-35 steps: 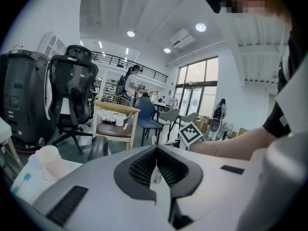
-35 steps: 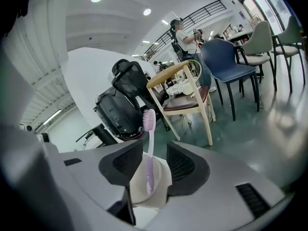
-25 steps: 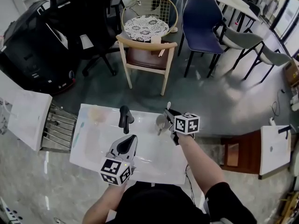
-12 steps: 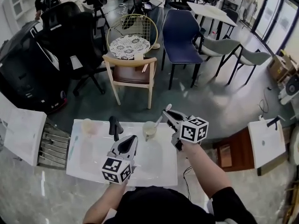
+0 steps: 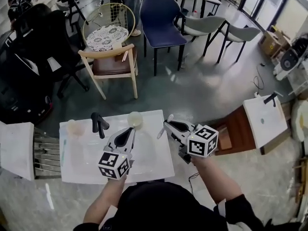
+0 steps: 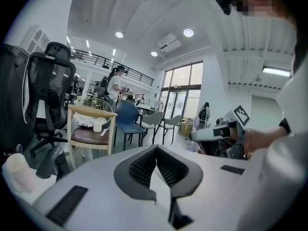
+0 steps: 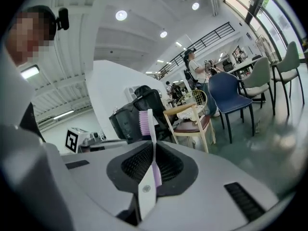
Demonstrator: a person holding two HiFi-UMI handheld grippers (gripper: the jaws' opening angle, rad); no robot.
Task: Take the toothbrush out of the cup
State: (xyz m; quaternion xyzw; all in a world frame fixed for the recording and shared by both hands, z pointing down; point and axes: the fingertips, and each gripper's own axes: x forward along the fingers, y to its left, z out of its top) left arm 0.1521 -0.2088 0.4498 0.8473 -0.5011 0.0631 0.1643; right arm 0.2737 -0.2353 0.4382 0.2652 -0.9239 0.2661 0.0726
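My right gripper (image 5: 167,125) (image 7: 153,147) is shut on the white toothbrush (image 5: 163,127) (image 7: 147,186). Its jaws have just closed a little tighter on the handle. The purple bristle head (image 7: 145,123) stands up past the jaws. The brush hangs in the air to the right of the translucent cup (image 5: 135,119), clear of it. The cup stands near the far edge of the white table (image 5: 149,153). My left gripper (image 5: 129,133) (image 6: 155,150) is shut with nothing in it, hovering over the table just short of the cup.
A peach cup (image 5: 73,127) (image 6: 17,170) and a black stand (image 5: 98,123) sit at the table's far left. A wooden chair (image 5: 113,64) and more chairs stand beyond the table. A white side table (image 5: 265,118) is at the right.
The right gripper rose and drew right with the toothbrush, which went from standing in the cup to hanging clear of it. The left gripper shifted toward the cup.
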